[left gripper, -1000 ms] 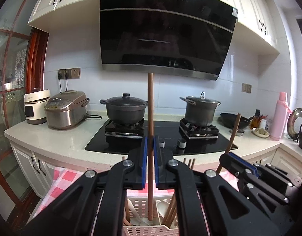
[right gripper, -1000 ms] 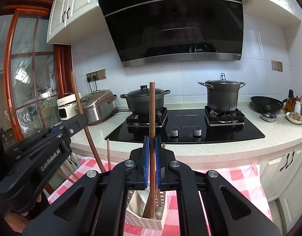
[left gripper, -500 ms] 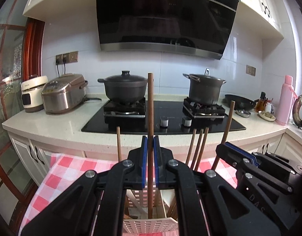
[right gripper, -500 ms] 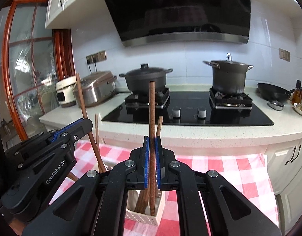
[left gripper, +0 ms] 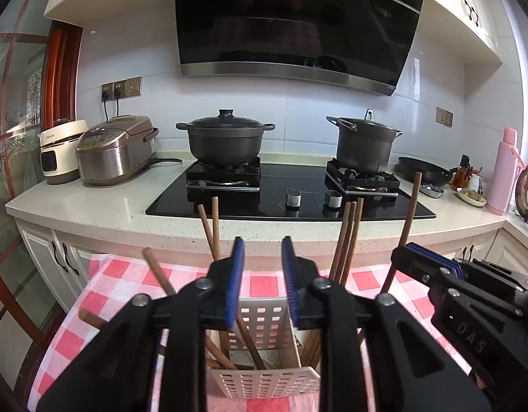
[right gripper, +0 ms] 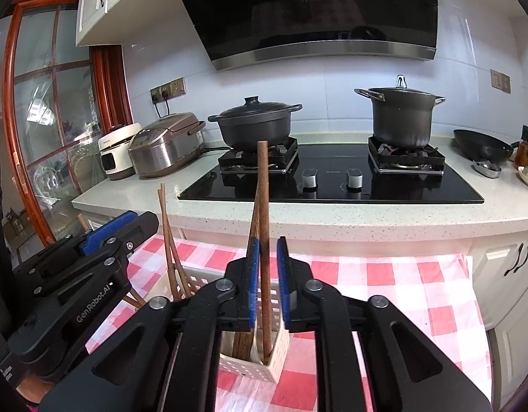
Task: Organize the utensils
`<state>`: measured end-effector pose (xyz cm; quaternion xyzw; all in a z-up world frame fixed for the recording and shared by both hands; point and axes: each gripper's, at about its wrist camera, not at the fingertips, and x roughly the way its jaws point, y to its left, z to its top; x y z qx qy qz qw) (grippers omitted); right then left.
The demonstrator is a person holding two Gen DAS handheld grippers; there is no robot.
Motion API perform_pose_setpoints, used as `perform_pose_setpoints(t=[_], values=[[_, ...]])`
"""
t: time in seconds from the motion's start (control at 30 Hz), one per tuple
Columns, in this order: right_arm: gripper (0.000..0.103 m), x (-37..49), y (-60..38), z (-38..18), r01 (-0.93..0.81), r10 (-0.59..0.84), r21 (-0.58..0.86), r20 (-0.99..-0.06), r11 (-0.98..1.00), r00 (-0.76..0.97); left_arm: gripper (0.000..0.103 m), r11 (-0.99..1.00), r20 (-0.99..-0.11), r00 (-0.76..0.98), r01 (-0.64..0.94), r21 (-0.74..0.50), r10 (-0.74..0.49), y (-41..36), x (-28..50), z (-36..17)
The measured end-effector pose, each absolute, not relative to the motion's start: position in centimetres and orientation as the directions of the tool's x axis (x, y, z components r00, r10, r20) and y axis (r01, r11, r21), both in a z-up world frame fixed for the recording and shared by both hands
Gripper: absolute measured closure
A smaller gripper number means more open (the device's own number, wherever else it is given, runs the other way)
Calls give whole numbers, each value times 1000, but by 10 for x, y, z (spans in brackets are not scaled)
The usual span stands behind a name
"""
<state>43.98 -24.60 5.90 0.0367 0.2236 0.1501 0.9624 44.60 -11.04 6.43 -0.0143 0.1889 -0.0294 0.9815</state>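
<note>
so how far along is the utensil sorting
Mostly done: several wooden chopsticks already stand in the white slotted holder. In hand: both grippers have just been opening; the left gripper holds nothing, and one chopstick stands loose between the right gripper jaws, its tip in the holder. Left: pulling both clear.

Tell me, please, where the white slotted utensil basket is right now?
The white slotted utensil basket sits on the red-checked cloth directly below both tongs, in front of the stove counter, with wooden chopsticks standing in it.
</note>
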Motion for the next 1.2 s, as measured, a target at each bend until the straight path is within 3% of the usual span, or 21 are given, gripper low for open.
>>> perform_pose_setpoints(t=[0.07, 0.33, 0.43, 0.83, 0.97, 1.03, 1.2], values=[[70, 439, -248, 61, -270, 308, 149, -413, 951, 857, 72, 998, -362, 930, 53, -35, -62, -111, 441, 67], [70, 441, -249, 61, -229, 270, 145, -431, 963, 861, 52, 999, -280, 959, 47, -8, -47, -106, 402, 93], [70, 430, -255, 63, -221, 269, 158, -422, 962, 866, 49, 999, -259, 965, 49, -9, -50, -102, 388, 103], [70, 340, -272, 75, -237, 287, 188, -314, 953, 905, 27, 998, -194, 979, 63, -16, -65, -81, 317, 110], [56, 309, -271, 73, -242, 284, 176, -285, 954, 915, 17, 998, -188, 980, 63, -17, -65, -75, 289, 100], [52, 293, -268, 70, -245, 280, 156, -277, 957, 919, 8, 998, -179, 982, 57, -10, -58, -72, 273, 94], [33, 261, -260, 61, -253, 278, 125, -262, 959, 924, 5, 999, -161, 987, 31, 30, -26, -61, 237, 76]])
